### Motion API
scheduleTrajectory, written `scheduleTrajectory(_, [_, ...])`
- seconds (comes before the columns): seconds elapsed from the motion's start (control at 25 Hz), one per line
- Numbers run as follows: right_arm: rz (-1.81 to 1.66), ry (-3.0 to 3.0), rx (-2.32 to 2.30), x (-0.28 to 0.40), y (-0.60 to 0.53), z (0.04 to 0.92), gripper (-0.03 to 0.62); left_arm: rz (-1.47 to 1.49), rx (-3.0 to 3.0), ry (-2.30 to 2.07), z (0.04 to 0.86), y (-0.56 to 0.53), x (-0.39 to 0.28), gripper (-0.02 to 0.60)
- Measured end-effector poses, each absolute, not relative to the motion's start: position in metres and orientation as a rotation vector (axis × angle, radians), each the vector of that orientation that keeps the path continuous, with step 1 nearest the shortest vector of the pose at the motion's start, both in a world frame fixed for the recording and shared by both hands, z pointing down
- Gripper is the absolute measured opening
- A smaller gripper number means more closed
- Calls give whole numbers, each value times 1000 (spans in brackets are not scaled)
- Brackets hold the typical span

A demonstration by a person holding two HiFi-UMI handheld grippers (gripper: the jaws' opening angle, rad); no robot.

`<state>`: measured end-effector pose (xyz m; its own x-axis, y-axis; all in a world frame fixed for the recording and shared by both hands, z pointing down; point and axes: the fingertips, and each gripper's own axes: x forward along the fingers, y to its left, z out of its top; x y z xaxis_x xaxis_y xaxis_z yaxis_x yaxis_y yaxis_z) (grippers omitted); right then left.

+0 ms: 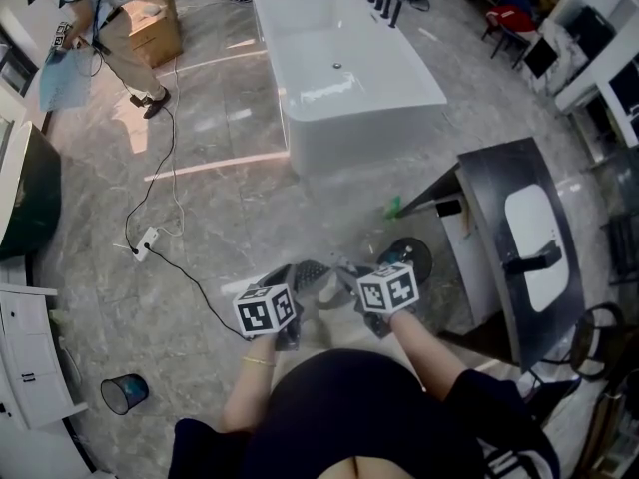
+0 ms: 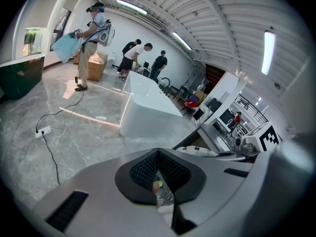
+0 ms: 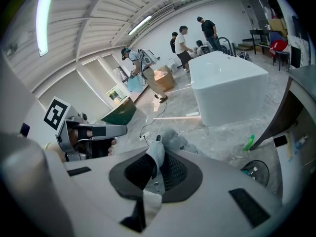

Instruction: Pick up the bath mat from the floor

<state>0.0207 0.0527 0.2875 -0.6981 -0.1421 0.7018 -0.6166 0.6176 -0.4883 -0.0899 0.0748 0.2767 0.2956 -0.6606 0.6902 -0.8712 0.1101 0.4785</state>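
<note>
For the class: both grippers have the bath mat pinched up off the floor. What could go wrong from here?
1. Only a thin edge of the bath mat shows between the pads of the left gripper, so that side may slip free and drop.
2. The power strip and its cable lie on the floor and run towards the person; a step that way could snag them.

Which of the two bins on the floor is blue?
The bin on the person's left, by the white cabinet; the other bin, by the dark vanity, is black.
</note>
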Motion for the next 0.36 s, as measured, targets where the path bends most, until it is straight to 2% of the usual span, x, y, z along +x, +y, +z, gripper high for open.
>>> scheduleTrajectory(0.36, [984,-2213,571,18,58,287,29,281,1610,-1428,277,76,-92,0])
